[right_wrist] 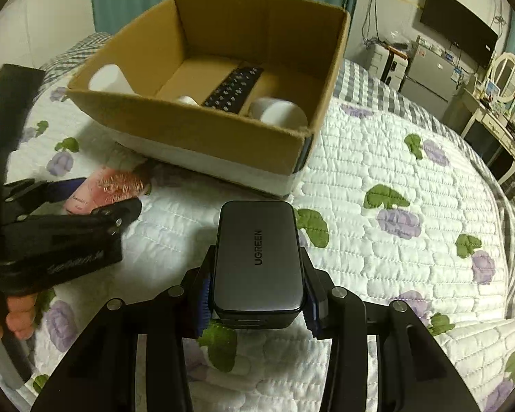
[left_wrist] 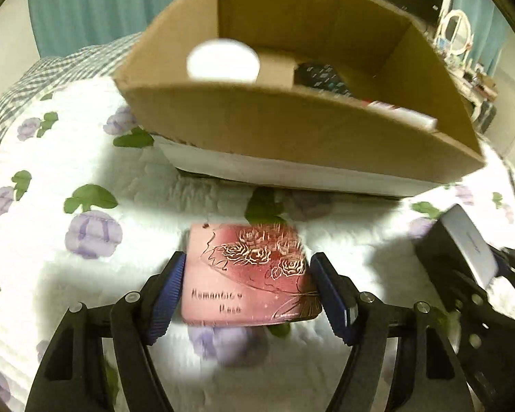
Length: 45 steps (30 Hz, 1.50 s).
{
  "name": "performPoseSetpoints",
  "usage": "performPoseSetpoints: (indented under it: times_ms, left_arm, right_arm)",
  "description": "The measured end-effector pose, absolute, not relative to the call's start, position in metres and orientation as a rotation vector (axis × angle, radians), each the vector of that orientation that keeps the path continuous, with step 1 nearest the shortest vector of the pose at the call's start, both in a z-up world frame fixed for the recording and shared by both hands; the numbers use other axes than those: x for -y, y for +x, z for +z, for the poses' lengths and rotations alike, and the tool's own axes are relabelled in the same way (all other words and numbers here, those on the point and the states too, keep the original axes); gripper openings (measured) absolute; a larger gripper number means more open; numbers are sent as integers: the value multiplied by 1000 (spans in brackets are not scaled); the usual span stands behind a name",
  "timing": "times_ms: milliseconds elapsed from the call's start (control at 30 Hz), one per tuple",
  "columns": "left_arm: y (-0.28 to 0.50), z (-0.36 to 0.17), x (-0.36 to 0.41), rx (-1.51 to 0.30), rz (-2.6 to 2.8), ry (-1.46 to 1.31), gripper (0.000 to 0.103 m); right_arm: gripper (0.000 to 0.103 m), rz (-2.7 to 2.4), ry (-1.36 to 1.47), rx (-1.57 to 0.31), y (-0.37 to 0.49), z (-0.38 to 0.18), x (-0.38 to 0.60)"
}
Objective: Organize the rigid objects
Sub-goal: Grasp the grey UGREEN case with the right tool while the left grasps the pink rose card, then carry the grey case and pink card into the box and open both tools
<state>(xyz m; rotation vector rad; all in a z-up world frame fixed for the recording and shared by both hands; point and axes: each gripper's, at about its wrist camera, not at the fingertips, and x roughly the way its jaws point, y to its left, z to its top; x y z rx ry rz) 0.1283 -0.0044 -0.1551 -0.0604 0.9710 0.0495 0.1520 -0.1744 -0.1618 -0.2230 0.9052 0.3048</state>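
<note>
A pink "Romantic Rose" tin [left_wrist: 247, 274] lies flat on the flowered quilt between the fingers of my left gripper [left_wrist: 247, 285]. The jaws stand wide, the blue pads close beside the tin's two sides, with a thin gap showing on the right. In the right wrist view the same tin [right_wrist: 110, 183] shows in the left gripper [right_wrist: 96, 197]. My right gripper [right_wrist: 257, 292] is shut on a grey UGREEN charger [right_wrist: 259, 261], held just above the quilt. That charger [left_wrist: 470, 243] appears at the right edge of the left wrist view. The open cardboard box [right_wrist: 189, 127] stands behind both.
The cardboard box [left_wrist: 292, 123] holds white cylinders [right_wrist: 281, 113] and a dark patterned flat item [right_wrist: 233, 91]. A hand [right_wrist: 13, 312] holds the left gripper's handle. The quilt [right_wrist: 377, 171] stretches out to the right. A dresser with a mirror [right_wrist: 504, 75] and a wall screen [right_wrist: 456, 20] stand beyond the bed.
</note>
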Motion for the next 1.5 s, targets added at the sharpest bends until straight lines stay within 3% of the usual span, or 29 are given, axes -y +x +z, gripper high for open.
performPoseSetpoints:
  times_ms: [33,67,100,133,633,700,1033,1300,1500]
  left_arm:
    - [123,-149,1,-964,40,-68,73]
    - [118,-145,0,-958,34,-75,61]
    - [115,-141,-1,-948,41,-74,22]
    - [117,-134,-4,-962,-2,-101,20]
    - [103,-132,30,-1042,-150,-109,17]
    - [101,-129,35,-1014,-133,-86,10]
    - [91,-57,36,-843,-168,-34,10]
    - [140,6,37,-712,-150,42,10]
    - [210,-10,31,-738,-121,68,10]
  right_arm:
    - [42,307,-224,-899,150,-158,174]
    - [42,310,-225,-890,148,-153,174]
    - [42,311,-227,-876,145,-148,174]
    - [42,311,-229,-865,143,-144,174]
    - [42,281,-194,-835,127,-128,182]
    - [42,280,-187,-837,128,-129,184]
    - [42,320,-149,-743,121,-88,188]
    - [42,342,-144,-605,163,-4,184]
    - [42,353,-171,-548,214,9,173]
